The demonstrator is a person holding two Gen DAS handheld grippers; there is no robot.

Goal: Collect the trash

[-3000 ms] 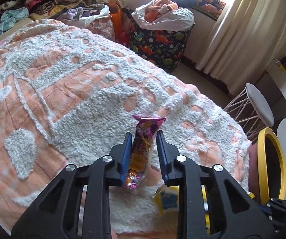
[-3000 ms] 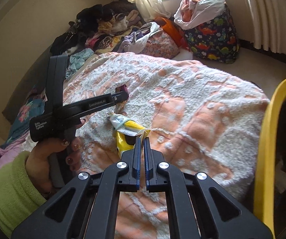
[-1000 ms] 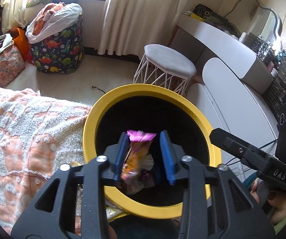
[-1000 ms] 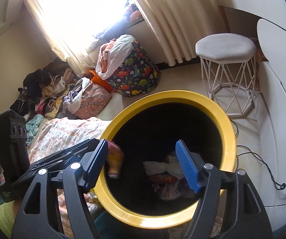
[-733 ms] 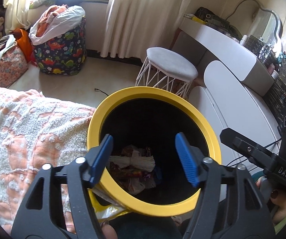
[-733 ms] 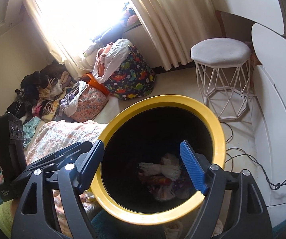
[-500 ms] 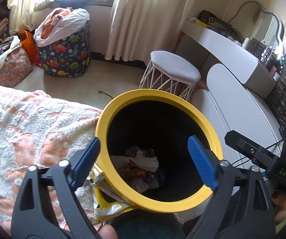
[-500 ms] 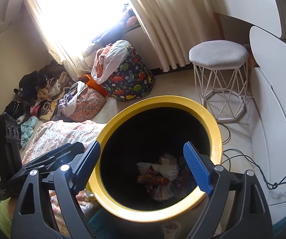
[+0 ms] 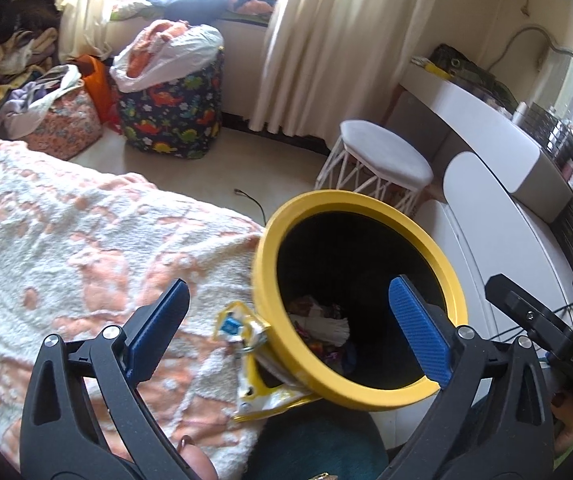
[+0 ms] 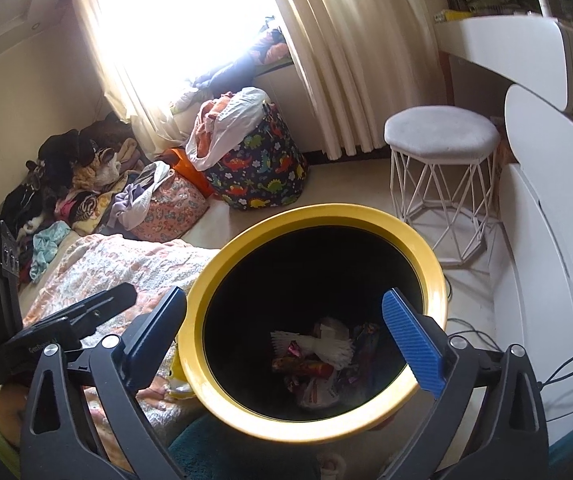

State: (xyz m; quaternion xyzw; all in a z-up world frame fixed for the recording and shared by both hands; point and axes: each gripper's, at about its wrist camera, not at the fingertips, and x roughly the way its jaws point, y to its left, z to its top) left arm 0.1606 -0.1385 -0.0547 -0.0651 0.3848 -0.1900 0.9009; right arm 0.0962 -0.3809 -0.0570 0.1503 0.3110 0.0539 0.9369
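Note:
A black bin with a yellow rim (image 9: 442,264) stands beside the bed, and both grippers hang above it. Several crumpled wrappers (image 10: 318,356) lie at its bottom. My left gripper (image 9: 286,292) spans the bin's left rim; its jaws are opening, with nothing between the pads. My right gripper (image 10: 284,298) sits over the bin's mouth (image 10: 318,216), its jaws also opening and empty. A yellow wrapper (image 9: 246,344) lies on the blanket's edge, pressed against the bin's outer wall. The other gripper's body shows at the edge of each view.
The orange-and-white blanket (image 9: 66,240) covers the bed on the left. Behind the bin stand a white wire stool (image 9: 382,156), a dinosaur-print hamper (image 9: 174,100) and a white dresser (image 9: 486,128). Clothes pile up (image 10: 86,184) near the window. A cable (image 10: 566,364) runs across the floor.
The pink wrapper left my left gripper and fell into the bin. Both pairs of jaws spread wide. The left view swung left towards the bed; the bin sits further right in it.

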